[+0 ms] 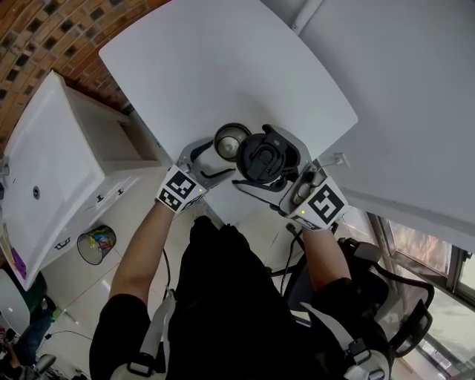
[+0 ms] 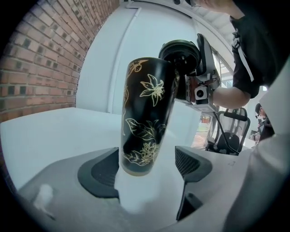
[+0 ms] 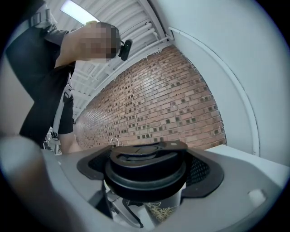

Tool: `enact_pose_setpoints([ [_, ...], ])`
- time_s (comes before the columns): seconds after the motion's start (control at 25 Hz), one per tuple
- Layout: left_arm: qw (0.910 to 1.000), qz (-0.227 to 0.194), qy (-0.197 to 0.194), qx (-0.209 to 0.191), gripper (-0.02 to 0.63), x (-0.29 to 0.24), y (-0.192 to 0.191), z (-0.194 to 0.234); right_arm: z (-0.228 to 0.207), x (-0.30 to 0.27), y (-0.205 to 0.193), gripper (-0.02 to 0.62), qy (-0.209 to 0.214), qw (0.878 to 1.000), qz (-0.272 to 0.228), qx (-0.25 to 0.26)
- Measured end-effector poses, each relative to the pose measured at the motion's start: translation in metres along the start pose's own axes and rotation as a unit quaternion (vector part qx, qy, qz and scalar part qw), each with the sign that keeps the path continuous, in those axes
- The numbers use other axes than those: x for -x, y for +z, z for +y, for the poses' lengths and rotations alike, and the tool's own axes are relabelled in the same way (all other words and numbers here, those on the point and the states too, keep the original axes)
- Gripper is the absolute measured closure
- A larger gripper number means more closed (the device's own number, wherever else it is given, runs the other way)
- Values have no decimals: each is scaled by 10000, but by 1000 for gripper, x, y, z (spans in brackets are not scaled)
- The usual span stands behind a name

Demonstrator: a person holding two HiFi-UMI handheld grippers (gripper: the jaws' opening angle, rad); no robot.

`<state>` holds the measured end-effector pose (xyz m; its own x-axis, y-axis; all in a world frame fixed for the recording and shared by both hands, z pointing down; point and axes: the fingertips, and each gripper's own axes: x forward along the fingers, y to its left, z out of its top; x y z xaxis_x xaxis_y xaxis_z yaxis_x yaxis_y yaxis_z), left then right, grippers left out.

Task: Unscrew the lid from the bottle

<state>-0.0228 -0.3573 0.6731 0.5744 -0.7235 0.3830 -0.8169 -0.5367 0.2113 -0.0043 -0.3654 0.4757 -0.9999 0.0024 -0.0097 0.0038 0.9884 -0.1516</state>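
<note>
Right claw (image 3: 149,171) grips lid (image 1: 261,156) over white table (image 1: 223,67), brick wall (image 3: 158,104) behind.

Setting: indoor workroom, office-like by its fittings. Items in my view:
- white round-cornered table (image 1: 223,67), centre
- brick wall (image 1: 44,37), upper left
- white cabinet (image 1: 44,171), left, with a small wastebasket (image 1: 96,245) just below it on the pale tiled floor (image 1: 67,278)
- black office chair (image 1: 386,297) and window (image 1: 434,252), lower right
- slatted ceiling (image 3: 136,18) with strip light (image 3: 78,11), top of my right gripper view
</note>
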Motion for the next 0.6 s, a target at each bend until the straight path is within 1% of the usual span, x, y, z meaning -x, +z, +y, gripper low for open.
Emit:
enact_pose_setpoints([
  [0.12,9998,-40,170,67,209,12,-1,-5,10,5,2,115,16,10000,0,-21],
  [0.2,9996,-70,256,98,210,23,4,-13,21,8,13,115,83,10000,-21,26],
  [0.28,9992,-199,292,176,212,37,15,-29,37,13,30,115,189,9996,-17,201],
  [0.36,9984,-390,368,201,212,53,32,-44,52,19,50,115,340,9986,-29,411],
  [0.44,9965,-609,568,110,213,70,56,-52,64,24,73,115,551,9970,-100,540],
  [0.52,9923,-901,852,12,215,93,87,-51,74,23,93,115,855,9946,-205,546],
  [0.6,9875,-1180,1042,13,215,119,108,-56,89,23,100,115,1097,9922,-238,546],
])
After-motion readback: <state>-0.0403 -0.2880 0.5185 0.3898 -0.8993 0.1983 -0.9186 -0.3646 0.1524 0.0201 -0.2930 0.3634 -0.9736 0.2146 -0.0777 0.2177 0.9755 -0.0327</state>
